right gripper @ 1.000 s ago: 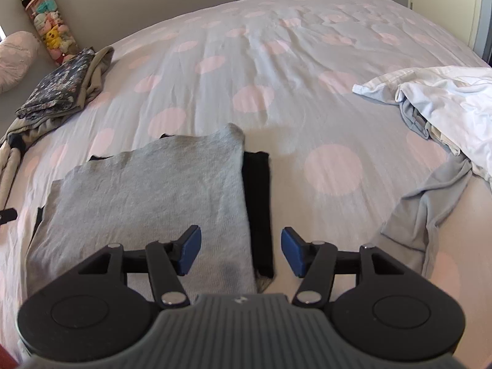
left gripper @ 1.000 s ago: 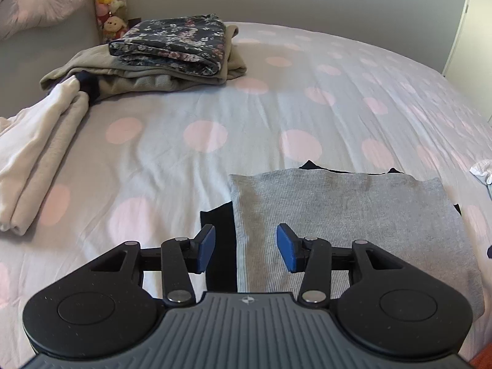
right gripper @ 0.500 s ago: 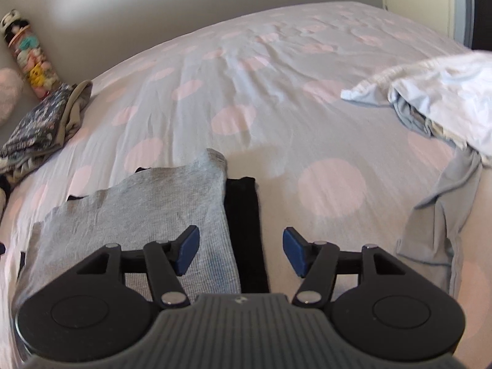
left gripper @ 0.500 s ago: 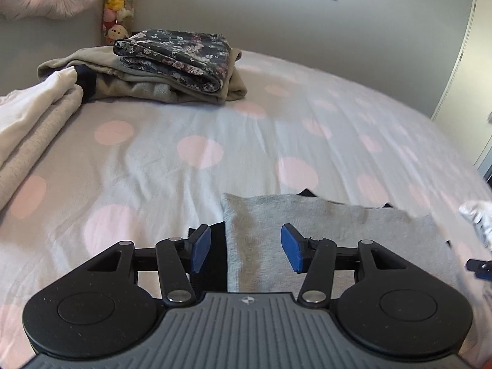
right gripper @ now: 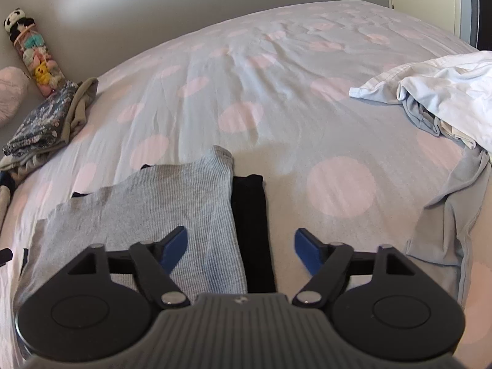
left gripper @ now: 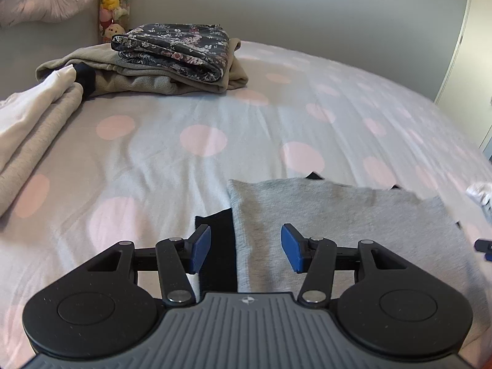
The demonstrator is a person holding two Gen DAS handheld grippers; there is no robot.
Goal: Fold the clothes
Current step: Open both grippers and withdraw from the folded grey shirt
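Observation:
A grey knit garment (left gripper: 338,215) lies folded flat on the polka-dot bed, with a black garment (left gripper: 220,246) showing under its edges. My left gripper (left gripper: 246,250) is open and empty just above its left edge. In the right wrist view the same grey garment (right gripper: 153,212) and black strip (right gripper: 250,215) lie under my right gripper (right gripper: 241,244), which is open and empty above the right edge. A tip of the right gripper (left gripper: 484,246) shows at the far right of the left wrist view.
A folded floral garment on a beige one (left gripper: 172,55) sits at the back left. A cream folded garment (left gripper: 27,135) lies at the left. A heap of unfolded white and grey clothes (right gripper: 446,107) lies at the right. A tube of plush toys (right gripper: 33,58) stands by the wall.
Both grippers have tilted up and dropped lower toward the near edge of the grey garment. The right gripper's jaws have opened wider. The clothes have not moved.

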